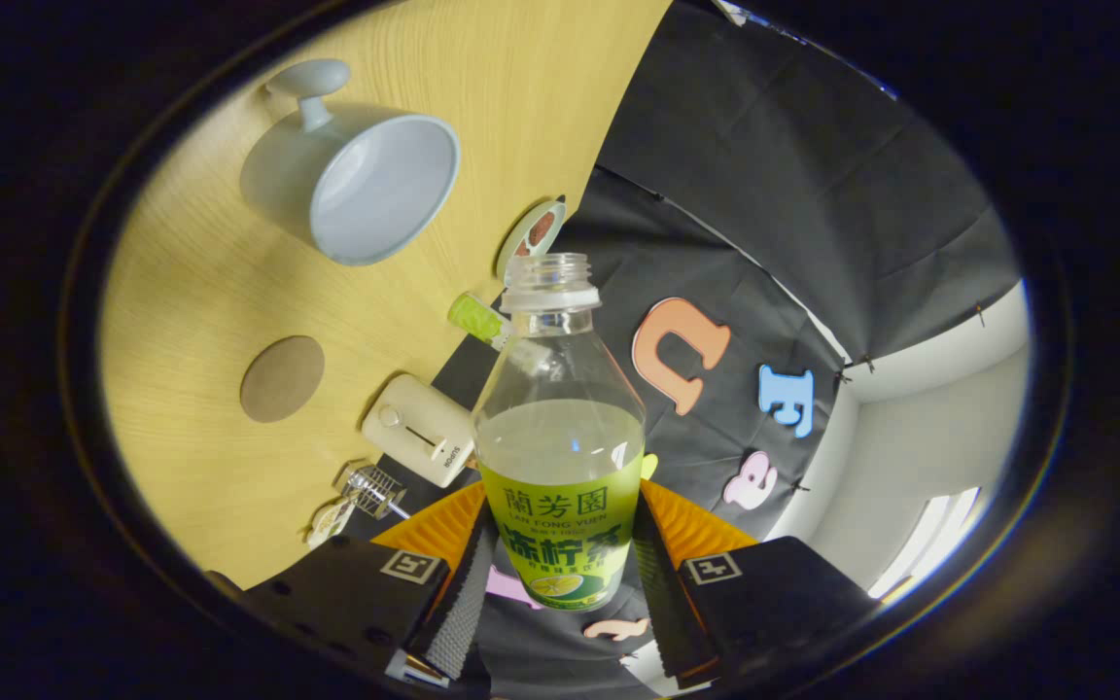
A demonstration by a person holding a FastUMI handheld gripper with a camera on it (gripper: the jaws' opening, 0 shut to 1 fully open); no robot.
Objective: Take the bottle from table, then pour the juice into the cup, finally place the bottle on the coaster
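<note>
The gripper (560, 574) is clamped on the bottle (560, 457), both fingers pressed against its labelled sides, and the uncapped bottle is held lifted off the table (191, 292), tilted. Juice is seen inside it. Farther off to the left lie the coaster (282, 378) and the empty cup (366, 185). Taking appears done; pouring and placing are judged to remain.
</note>
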